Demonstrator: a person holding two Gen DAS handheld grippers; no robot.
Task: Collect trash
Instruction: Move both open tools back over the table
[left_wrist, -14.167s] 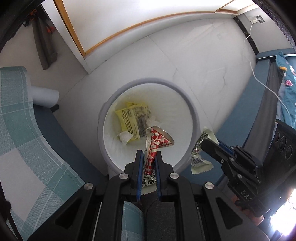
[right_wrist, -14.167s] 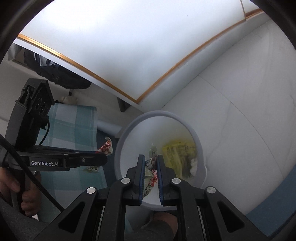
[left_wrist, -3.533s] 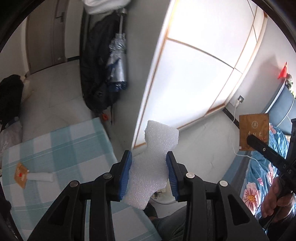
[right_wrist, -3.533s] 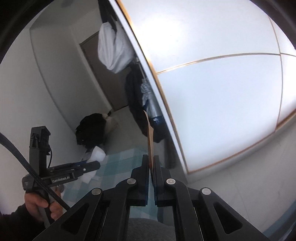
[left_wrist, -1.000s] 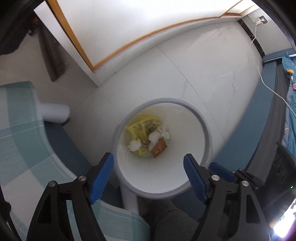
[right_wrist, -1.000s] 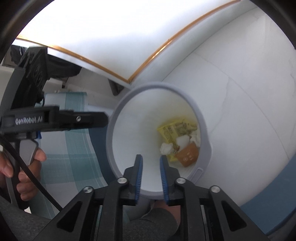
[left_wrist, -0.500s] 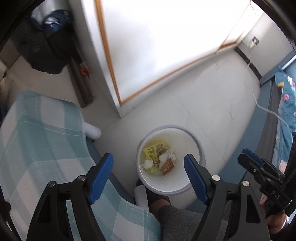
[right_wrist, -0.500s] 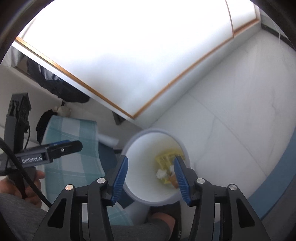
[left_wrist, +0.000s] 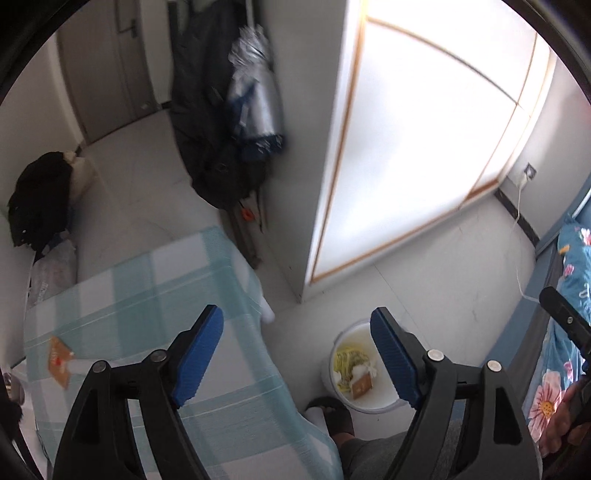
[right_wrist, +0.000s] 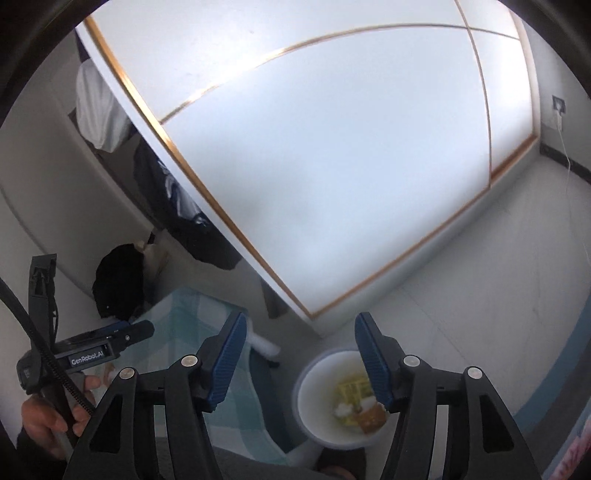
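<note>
A white trash bin (left_wrist: 380, 404) stands on the floor beside the table and holds a yellow packet (left_wrist: 347, 360), white scraps and a brown packet (left_wrist: 361, 385). It also shows in the right wrist view (right_wrist: 314, 413). An orange wrapper (left_wrist: 59, 363) lies at the left of the checked tablecloth (left_wrist: 147, 295). My left gripper (left_wrist: 297, 354) is wide open and empty, raised high above table and bin. My right gripper (right_wrist: 300, 363) is wide open and empty, also high above the bin. The left gripper shows in the right wrist view (right_wrist: 110, 343).
A white sliding wardrobe door (left_wrist: 406, 147) stands behind the bin. Dark clothes and a folded umbrella (left_wrist: 255, 99) hang by it. A black bag (left_wrist: 37, 199) sits on the floor at left. A floral bed cover (left_wrist: 569, 332) is at right. My slippered foot (left_wrist: 332, 413) is next to the bin.
Both grippers have lifted and tilted up away from the bin, which now looks smaller and lower. The right gripper has opened wider. The table top and the orange wrapper have come into the left view.
</note>
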